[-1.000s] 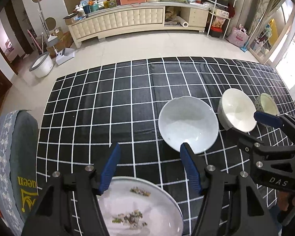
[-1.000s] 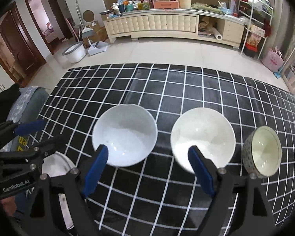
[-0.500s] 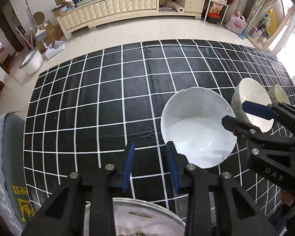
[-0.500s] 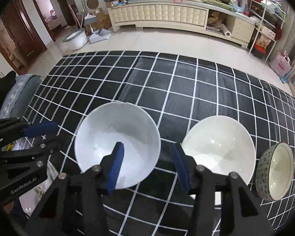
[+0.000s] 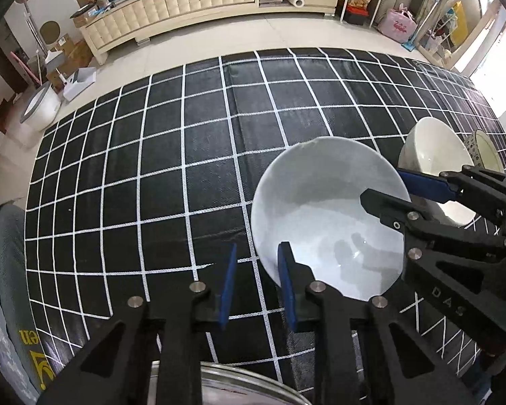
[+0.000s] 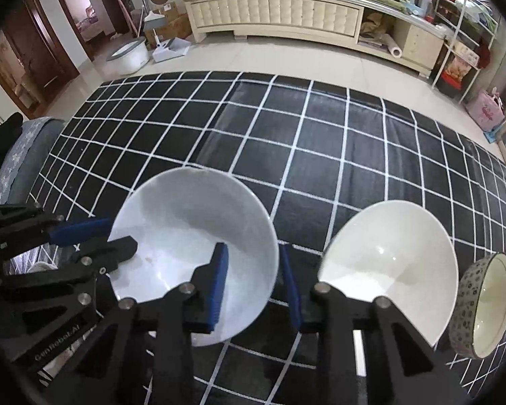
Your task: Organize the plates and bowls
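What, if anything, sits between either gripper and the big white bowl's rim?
Nothing visible. The left gripper straddles the near-left rim of the big white bowl, one finger inside and one outside. The right gripper straddles its right rim likewise. The cream bowl stands apart to the right, clear of both.

Pale tiled floor (image 6: 286, 57), long cream sideboard (image 6: 280, 13) beyond.

Both grippers' fingers (image 5: 288, 271) straddle the white bowl's (image 5: 320, 216) rim.
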`<state>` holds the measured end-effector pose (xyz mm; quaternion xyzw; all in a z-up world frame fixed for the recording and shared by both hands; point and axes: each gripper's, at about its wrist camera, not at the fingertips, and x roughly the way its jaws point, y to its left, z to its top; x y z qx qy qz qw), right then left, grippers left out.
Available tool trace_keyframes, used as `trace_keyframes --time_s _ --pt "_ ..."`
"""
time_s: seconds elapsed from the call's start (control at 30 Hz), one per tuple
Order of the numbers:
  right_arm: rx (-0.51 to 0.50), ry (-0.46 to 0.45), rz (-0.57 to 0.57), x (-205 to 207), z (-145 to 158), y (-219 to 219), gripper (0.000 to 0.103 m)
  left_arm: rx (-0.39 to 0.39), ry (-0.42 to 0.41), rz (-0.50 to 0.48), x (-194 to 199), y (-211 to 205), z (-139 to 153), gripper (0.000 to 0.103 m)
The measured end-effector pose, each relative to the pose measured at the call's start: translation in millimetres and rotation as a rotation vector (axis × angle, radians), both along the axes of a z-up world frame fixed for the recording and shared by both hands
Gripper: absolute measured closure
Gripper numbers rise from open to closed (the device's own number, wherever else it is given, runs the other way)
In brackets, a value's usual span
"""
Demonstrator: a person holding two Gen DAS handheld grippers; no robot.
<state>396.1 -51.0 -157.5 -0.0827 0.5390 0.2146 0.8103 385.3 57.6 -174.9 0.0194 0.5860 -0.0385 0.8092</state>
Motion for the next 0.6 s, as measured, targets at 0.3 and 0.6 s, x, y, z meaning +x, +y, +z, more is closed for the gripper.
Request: trace_keyframes --time_s 0.3,0.6 --pt "0.008 0.026 -0.024 5.1 -8.7 -4.5 0.090 -0.033 0.073 0.050 6.1 3.1 -11.5 0.085" --pt "0.036 0.026 -0.042 -5.0 -7.2 -7.7 0.092 -0.020 0.066 0.040 -8.0 -8.3 -11.8 0.090"
